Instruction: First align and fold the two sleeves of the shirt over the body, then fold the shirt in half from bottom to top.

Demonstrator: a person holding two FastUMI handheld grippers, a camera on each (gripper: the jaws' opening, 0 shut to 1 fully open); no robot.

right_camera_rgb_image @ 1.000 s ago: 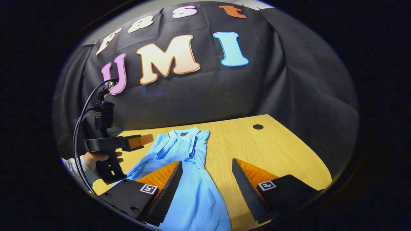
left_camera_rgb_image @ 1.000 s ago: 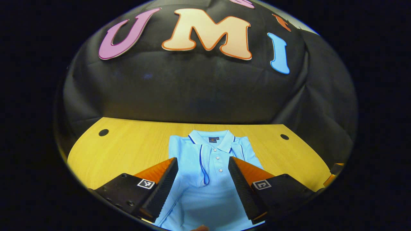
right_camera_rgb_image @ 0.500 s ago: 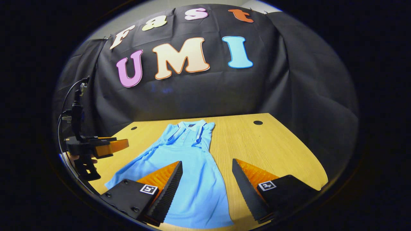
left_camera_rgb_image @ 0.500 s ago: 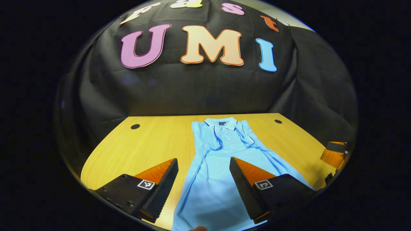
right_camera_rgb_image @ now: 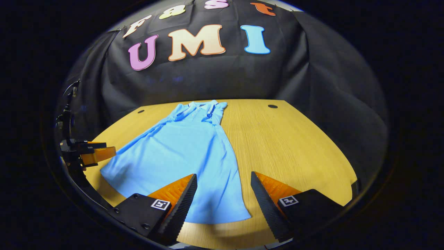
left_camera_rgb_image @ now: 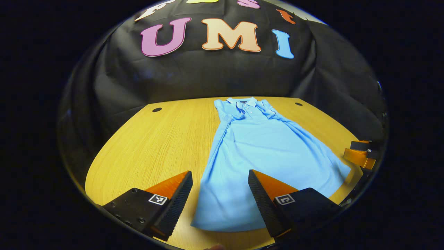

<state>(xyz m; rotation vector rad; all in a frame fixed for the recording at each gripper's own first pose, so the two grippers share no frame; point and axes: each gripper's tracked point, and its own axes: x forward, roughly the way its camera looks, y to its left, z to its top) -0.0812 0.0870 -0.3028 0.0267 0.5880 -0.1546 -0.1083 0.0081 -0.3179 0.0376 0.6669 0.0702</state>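
Shirt flat on table, sleeves folded in; left gripper and right gripper wide open, empty.

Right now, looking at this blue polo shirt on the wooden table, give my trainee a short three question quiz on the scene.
1. True or false: the left tool is clamped on the shirt.
2. In the right gripper view, the collar lies at which end of the table? A) the far end, by the black cloth B) the near end, by the tools C) hanging off the edge
3. Fill in: both sleeves lie folded over the ___ of the shirt.

Key
1. False: its jaws stand open above the hem, and so do the right tool's.
2. A
3. Body
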